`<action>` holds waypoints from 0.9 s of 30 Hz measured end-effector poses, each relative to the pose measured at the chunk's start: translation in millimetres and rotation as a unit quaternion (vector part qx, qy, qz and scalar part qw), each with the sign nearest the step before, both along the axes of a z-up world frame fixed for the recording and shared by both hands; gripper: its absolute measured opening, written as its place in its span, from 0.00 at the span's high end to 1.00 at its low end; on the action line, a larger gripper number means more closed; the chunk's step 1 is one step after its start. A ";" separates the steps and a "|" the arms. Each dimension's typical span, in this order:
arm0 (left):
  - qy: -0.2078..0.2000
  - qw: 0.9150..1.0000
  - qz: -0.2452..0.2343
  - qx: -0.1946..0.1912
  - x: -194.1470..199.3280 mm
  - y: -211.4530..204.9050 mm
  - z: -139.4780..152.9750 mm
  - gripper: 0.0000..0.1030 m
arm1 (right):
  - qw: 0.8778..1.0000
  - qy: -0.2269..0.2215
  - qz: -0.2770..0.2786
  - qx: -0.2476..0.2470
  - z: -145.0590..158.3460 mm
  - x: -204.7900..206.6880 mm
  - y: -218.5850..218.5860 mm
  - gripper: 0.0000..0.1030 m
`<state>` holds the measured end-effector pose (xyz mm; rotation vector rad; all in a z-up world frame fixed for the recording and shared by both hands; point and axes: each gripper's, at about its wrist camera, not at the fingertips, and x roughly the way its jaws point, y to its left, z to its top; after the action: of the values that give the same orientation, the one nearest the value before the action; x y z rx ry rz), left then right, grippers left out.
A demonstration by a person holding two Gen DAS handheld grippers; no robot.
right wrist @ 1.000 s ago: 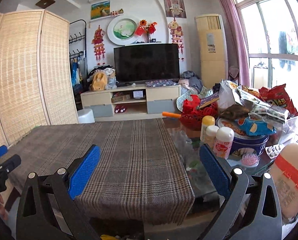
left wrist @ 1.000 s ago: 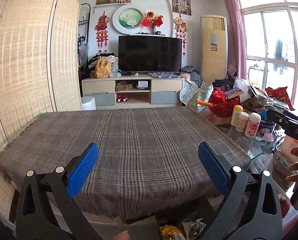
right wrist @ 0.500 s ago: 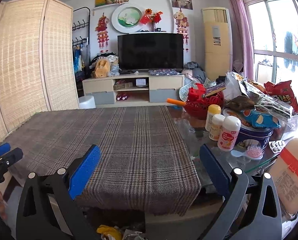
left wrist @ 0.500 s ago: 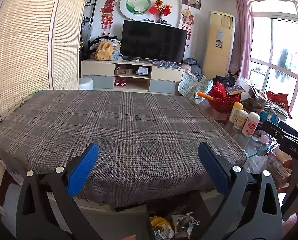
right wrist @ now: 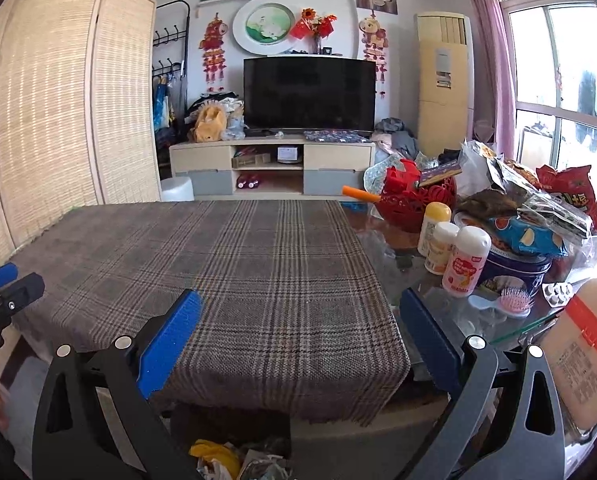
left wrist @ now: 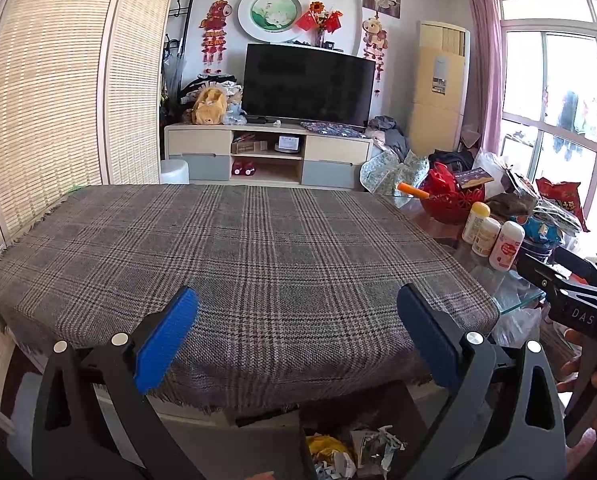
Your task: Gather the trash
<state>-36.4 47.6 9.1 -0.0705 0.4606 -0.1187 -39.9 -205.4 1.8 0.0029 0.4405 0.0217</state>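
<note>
Both tools are up over the near edge of the grey plaid tablecloth [left wrist: 258, 248], and the left gripper [left wrist: 297, 342] has its blue-padded fingers [left wrist: 166, 340] spread wide with nothing between them, touching nothing. Same story on the right gripper [right wrist: 300, 344], black frame, blue pads [right wrist: 170, 340] splayed far apart and bare. The crumpled yellow and white paper trash [left wrist: 350, 452] sits low down below the table's front edge, between and beneath the fingers, untouched.
</note>
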 end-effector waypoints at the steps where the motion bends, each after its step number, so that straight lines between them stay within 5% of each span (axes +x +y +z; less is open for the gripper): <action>1: 0.000 1.000 0.000 0.000 -0.4 -0.5 0.3 0.08 | 1.000 0.001 0.000 0.001 -0.4 0.2 -1.2 0.03; 27: 0.000 1.000 -0.001 0.006 -1.0 -8.6 1.2 0.08 | 1.000 0.012 -0.014 0.018 -0.4 0.7 -13.5 0.03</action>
<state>-37.4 39.0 10.3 -0.0578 0.4604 -0.1182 -39.2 -218.9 1.4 0.0436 0.4630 0.0028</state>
